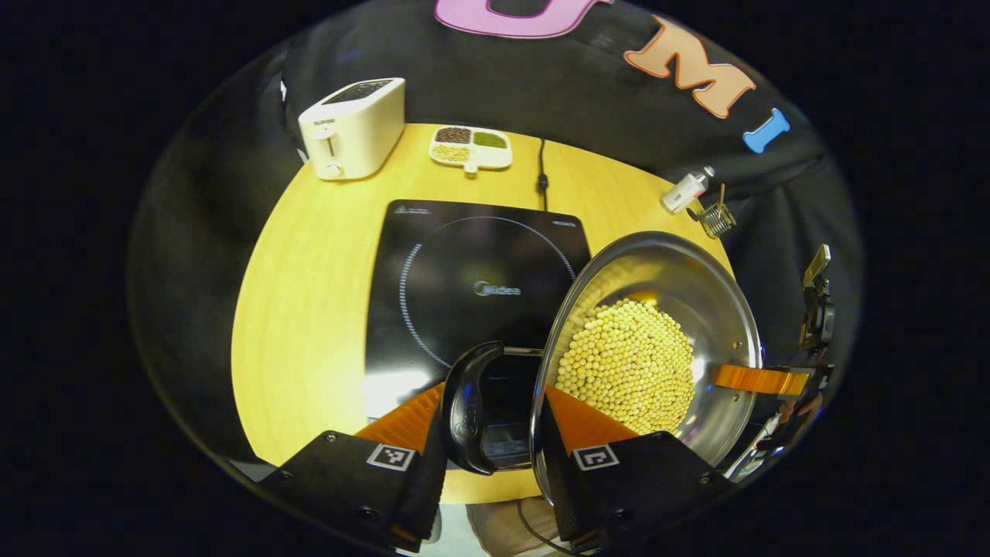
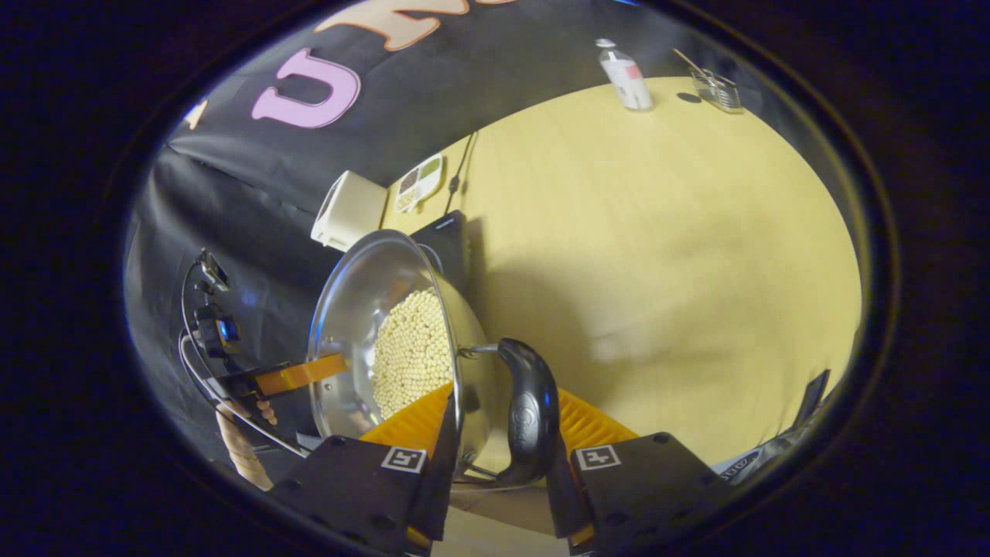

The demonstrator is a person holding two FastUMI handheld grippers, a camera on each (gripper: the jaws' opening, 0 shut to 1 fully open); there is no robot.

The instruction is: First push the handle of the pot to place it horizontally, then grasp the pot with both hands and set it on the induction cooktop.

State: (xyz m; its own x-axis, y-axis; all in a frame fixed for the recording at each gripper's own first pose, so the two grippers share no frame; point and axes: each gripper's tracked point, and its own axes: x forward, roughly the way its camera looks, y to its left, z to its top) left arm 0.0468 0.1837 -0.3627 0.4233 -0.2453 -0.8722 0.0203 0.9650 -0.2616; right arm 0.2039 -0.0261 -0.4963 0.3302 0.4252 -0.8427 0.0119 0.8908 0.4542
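Note:
A steel pot [image 1: 681, 286] holding soybeans [image 1: 630, 360] hangs over the right edge of the black induction cooktop [image 1: 464, 263]. My left gripper [image 1: 493, 391] is shut on the pot's near black handle [image 1: 468, 410], with one finger outside the handle and the other inside the rim. At the far rim, a finger [image 1: 762, 379] of the right gripper reaches in. In the right gripper view, my right gripper [image 2: 504, 391] is shut the same way on the pot's [image 2: 363, 286] other black handle [image 2: 530, 410]. Both handles lie level with the rim.
A white toaster [image 1: 352, 128] and a divided dish of grains [image 1: 470, 147] stand behind the cooktop, whose cable [image 1: 542, 178] runs to the back. A small bottle [image 1: 686, 191] and a wire holder [image 1: 718, 219] sit at the table's far right. A hand [image 2: 240, 449] holds the left gripper.

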